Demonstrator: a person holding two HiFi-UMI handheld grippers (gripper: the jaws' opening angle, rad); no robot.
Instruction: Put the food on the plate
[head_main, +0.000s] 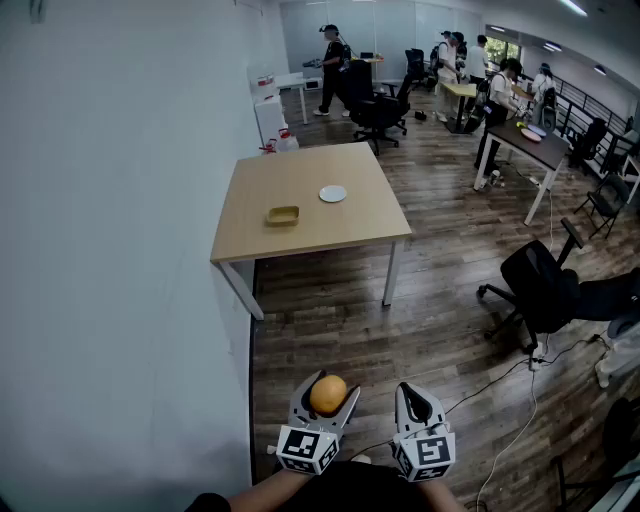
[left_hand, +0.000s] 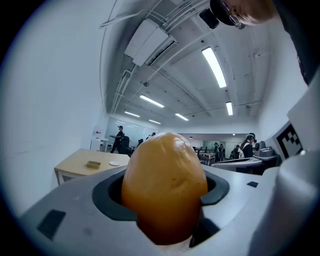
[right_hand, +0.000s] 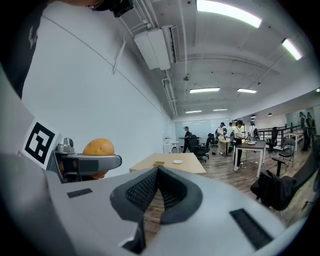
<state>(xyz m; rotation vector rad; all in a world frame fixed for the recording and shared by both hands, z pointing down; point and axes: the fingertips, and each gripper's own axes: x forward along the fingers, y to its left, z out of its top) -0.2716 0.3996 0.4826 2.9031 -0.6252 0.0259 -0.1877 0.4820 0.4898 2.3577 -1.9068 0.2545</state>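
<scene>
My left gripper (head_main: 327, 392) is shut on a round orange piece of food (head_main: 329, 396), held low in front of me above the wooden floor. In the left gripper view the food (left_hand: 164, 185) fills the space between the jaws. My right gripper (head_main: 416, 400) hangs just to the right of it, shut and empty; its pads (right_hand: 145, 192) meet in the right gripper view. A small white plate (head_main: 333, 194) lies on a light wooden table (head_main: 350, 228) far ahead, with a yellow rectangular thing (head_main: 283, 215) to its left.
A white wall (head_main: 120, 250) runs along the left, right beside the table. A black office chair (head_main: 540, 290) and loose cables (head_main: 520, 400) are on the floor at the right. Several people, desks and chairs stand at the back of the room.
</scene>
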